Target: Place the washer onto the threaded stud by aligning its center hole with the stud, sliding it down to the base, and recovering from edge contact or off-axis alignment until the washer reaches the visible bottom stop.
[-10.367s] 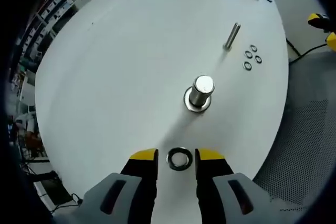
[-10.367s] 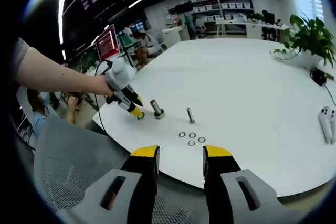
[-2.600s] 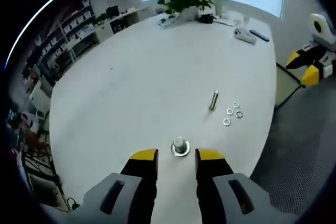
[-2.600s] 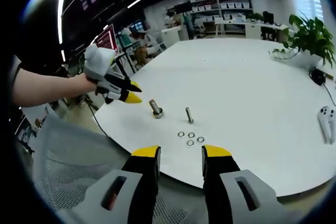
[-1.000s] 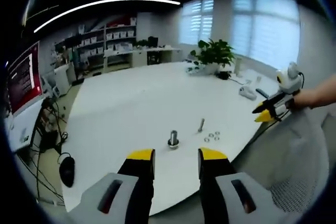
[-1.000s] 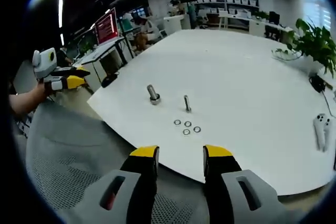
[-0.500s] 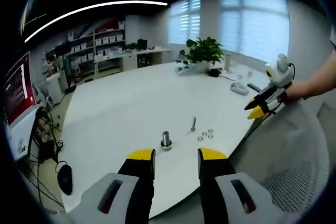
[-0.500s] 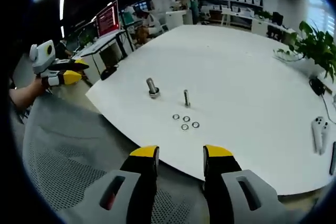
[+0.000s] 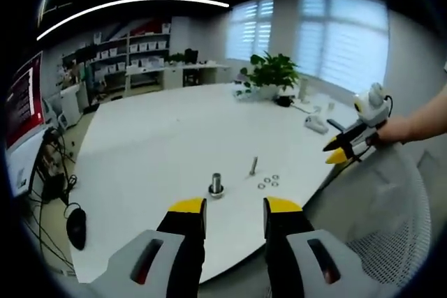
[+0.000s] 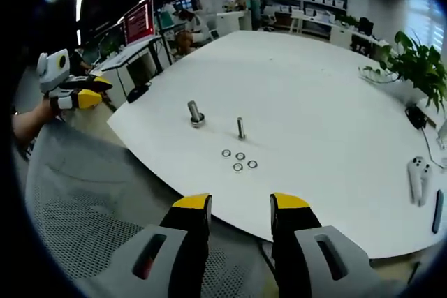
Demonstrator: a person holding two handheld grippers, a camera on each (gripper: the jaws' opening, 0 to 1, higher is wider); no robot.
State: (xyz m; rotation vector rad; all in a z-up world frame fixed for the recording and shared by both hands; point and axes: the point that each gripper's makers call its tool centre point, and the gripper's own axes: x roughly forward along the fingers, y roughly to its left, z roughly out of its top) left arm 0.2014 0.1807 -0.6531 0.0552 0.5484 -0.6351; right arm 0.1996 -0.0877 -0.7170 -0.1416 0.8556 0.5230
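The thick threaded stud (image 9: 216,185) (image 10: 195,114) stands upright near the white table's edge, with a ring-like washer at its foot. A thinner bolt (image 9: 253,165) (image 10: 240,128) stands beside it, and several loose washers (image 9: 269,181) (image 10: 237,159) lie close by. My left gripper (image 9: 235,207) is open and empty, held well back from the table; in the right gripper view the left gripper (image 10: 98,91) sits in a hand at far left. My right gripper (image 10: 241,204) is open and empty over the chair; in the left gripper view the right gripper (image 9: 334,151) shows at far right.
The round white table (image 9: 167,137) (image 10: 314,102) carries a potted plant (image 9: 272,71) (image 10: 419,61) and a white controller (image 10: 417,171) at its far side. A grey mesh chair (image 9: 384,228) (image 10: 84,221) sits in front of the table. Desks, shelves and a red screen line the room.
Since 10 s ago my left gripper, low over the table with a washer between its jaws, has drawn far back. In the last second both views shifted only slightly.
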